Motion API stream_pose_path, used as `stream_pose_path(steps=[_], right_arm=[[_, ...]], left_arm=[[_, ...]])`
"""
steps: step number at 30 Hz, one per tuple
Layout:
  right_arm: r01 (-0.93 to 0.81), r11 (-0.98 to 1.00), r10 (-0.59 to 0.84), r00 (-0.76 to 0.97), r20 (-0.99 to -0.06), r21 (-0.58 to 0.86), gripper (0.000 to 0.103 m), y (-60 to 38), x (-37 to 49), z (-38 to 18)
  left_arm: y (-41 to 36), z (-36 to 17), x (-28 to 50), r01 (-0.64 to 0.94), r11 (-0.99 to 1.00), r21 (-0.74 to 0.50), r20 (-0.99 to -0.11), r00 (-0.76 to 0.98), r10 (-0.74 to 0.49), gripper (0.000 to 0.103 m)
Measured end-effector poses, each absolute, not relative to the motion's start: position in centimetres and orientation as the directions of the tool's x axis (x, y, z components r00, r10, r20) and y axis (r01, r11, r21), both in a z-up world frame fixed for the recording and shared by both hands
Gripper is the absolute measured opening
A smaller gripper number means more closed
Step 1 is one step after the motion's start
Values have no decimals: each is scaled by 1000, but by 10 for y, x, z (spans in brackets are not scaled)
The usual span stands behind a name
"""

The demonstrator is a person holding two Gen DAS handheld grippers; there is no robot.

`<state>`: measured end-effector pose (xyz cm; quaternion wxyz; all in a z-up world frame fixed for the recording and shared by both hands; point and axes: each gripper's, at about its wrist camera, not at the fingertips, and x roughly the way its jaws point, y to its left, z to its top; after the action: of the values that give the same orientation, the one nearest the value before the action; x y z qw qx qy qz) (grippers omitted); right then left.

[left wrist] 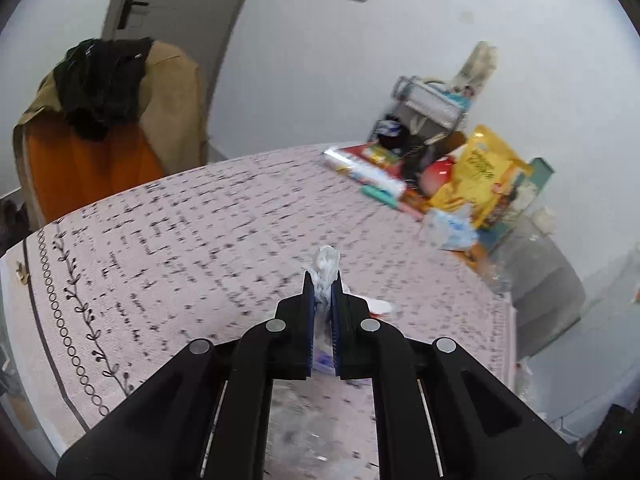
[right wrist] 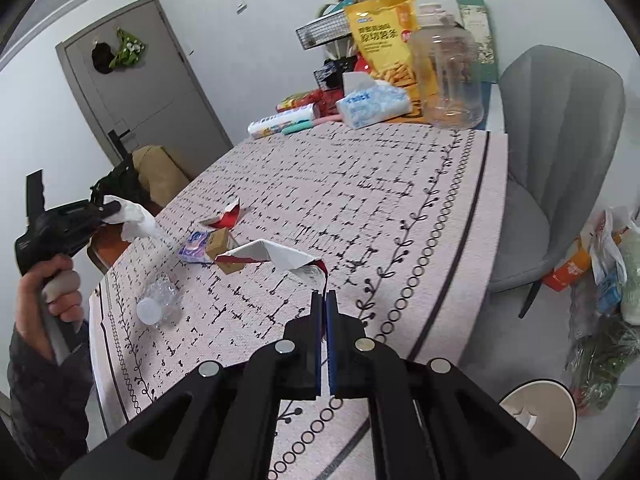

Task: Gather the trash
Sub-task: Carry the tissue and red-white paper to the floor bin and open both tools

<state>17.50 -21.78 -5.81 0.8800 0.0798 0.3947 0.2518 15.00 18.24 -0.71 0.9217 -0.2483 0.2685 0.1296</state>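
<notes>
My left gripper is shut on a crumpled white tissue and holds it above the patterned tablecloth; it also shows in the right wrist view at the table's left edge. My right gripper is shut on a torn red-and-white wrapper, lifted over the table. On the table lie a crushed clear plastic bottle, a small brown carton, a purple packet and a red wrapper scrap.
At the table's far end stand a yellow snack bag, a tissue pack, a clear jar and a wire basket. A grey chair is at the right. A round bin and bags are on the floor.
</notes>
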Motion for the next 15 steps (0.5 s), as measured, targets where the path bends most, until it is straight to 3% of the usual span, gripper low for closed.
stream_pose_path(steps=[15], right_arm=[[-269, 903, 428, 628, -650, 334, 3, -289, 162, -54]], left_arm=[[59, 11, 161, -75, 902, -425, -521, 835, -176, 8]])
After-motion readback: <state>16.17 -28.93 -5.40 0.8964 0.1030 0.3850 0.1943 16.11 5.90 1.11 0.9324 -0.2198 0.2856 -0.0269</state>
